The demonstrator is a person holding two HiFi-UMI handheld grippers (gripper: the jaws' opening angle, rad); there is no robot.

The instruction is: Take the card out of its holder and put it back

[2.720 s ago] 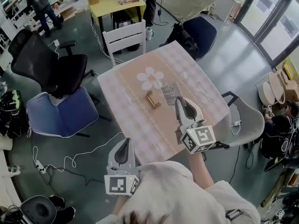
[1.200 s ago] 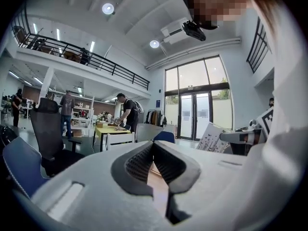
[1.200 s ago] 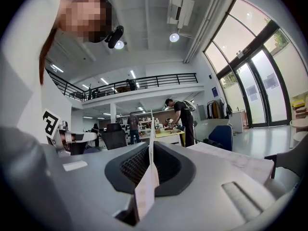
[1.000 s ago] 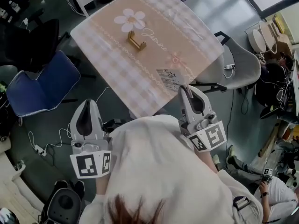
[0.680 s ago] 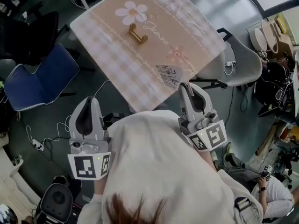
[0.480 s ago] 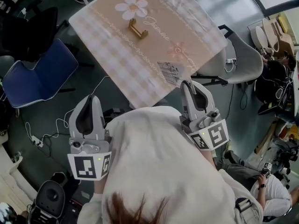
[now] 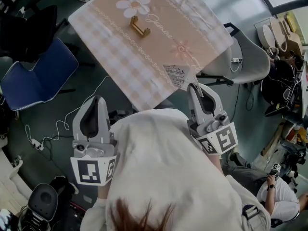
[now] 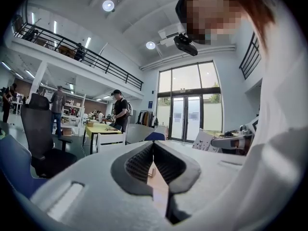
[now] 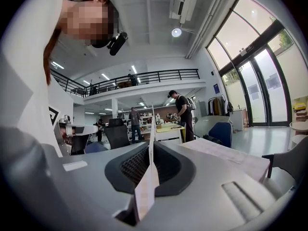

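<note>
Your right gripper point(image 7: 193, 86) has its jaws closed down on the card point(image 7: 176, 74), pinching it by its near end; in the right gripper view the card stands edge-on and upright between the pads, so the hold looks true but narrow. The card juts out at 11 o'clock from the jaw tips, over the near edge of the table point(image 7: 120, 66); the holder point(image 7: 138, 27) stands well apart from it, up at 11 o'clock beside the flower print point(image 7: 133, 5), empty. Your left gripper point(image 7: 98, 100) hangs off the table at 8 o'clock from the card, jaws brought together on nothing.

Judging from this, the return to the slot is what remains, and it is where you could slip; a thin card gripped at one end may pivot in the pads if its free edge catches the holder's lip; it would probably then buckle rather than seat. The holder looks light and sits on cloth; push at an angle and it may skid or tip, since nothing braces it. Come in with the card's edge in line with the slot; consider steadying the holder with your idle left gripper.
</note>
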